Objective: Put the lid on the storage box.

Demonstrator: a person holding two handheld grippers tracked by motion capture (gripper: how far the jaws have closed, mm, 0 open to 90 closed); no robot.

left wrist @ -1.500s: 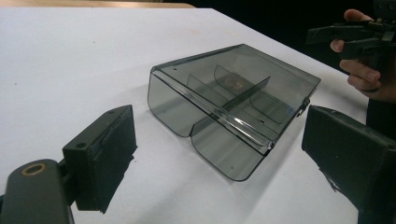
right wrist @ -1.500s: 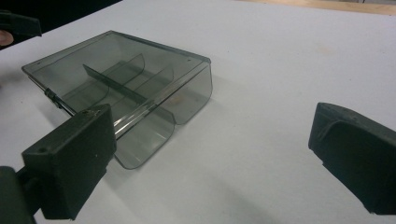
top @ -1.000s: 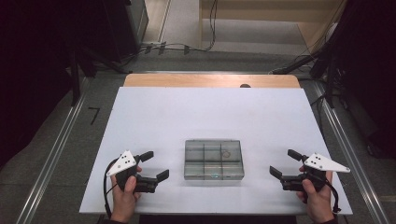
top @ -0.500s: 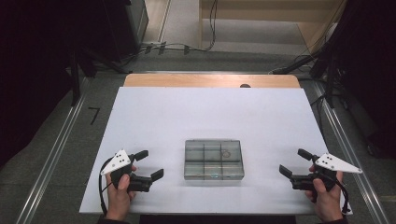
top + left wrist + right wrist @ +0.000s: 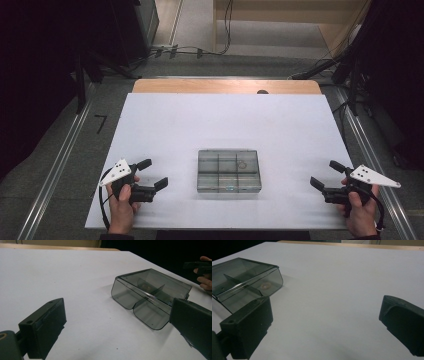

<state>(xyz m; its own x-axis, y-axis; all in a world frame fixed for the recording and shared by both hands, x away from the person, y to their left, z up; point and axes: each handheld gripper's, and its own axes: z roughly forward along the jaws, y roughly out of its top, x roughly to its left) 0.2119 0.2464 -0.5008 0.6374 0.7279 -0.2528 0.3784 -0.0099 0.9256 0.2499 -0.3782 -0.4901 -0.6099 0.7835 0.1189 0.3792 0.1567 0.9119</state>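
White counter (image 5: 225, 130) bears a closed smoky box (image 5: 229, 171) (perhaps a ring inside), untouched; both tongs, left (image 5: 151, 174) and right (image 5: 325, 175), gape well apart from it.

A smoky clear compartment box (image 5: 229, 171) sits on the white tabletop (image 5: 230, 125), midway between the side edges and closer to the near edge than the far one. A small ring (image 5: 242, 164) lies in one of its far-row compartments. The left gripper (image 5: 152, 174) rests near the near left corner, fingers (image 5: 160, 183) spread apart, pointing toward the box. The right gripper (image 5: 326, 175) sits by the near right corner, fingers likewise apart, well clear of the box.
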